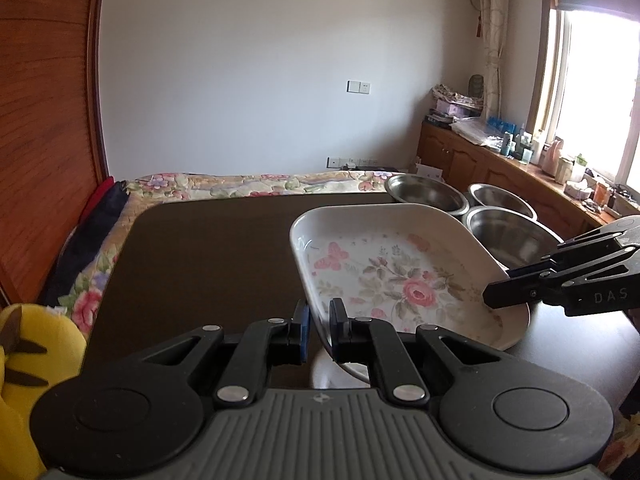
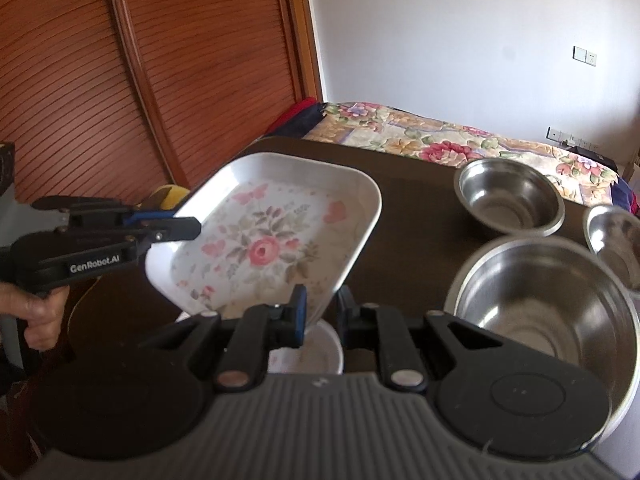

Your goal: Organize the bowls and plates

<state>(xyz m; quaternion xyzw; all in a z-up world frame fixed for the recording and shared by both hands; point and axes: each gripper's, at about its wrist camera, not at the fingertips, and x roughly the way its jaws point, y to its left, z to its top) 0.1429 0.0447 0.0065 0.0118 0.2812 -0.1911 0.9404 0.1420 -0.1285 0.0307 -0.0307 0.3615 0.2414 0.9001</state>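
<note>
A: While both grippers are clamping it, the white rectangular floral-print plate (image 1: pixel 394 268) is hanging tilted above the dark brown table (image 1: pixel 208 256), clear of the surface.

B: Left gripper (image 1: pixel 319 322)?

A: Its fingers are pinching the plate's near rim, one blue-padded finger (image 1: pixel 301 330) outside, the other inside the dish. In the right wrist view the left gripper (image 2: pixel 182 222) is coming in from 9 o'clock, biting the plate's (image 2: pixel 268 240) corner.

B: Right gripper (image 2: pixel 322 312)?

A: Also pinching the rim, at the plate's 6 o'clock edge in its own view. From the left wrist view the right gripper (image 1: pixel 502 292) is reaching in from 3 o'clock, tips closed over the rim.

B: Bowls?

A: Three round stainless steel bowls are sitting on the table at 1 to 2 o'clock of the plate: large bowl (image 2: pixel 548 312) nearest, medium bowl (image 2: pixel 510 204) farther back, small bowl (image 2: pixel 616 240) at the right edge, partly cut off. Large and small look touching, can't tell for sure.

B: Under the plate?

A: A round white dish (image 2: pixel 308 350) is showing below it, mostly hidden.

B: Background?

A: Floral bedspread (image 1: pixel 248 182) at 12 o'clock behind the table, slatted wooden door (image 2: pixel 120 60) at 10 o'clock.
</note>
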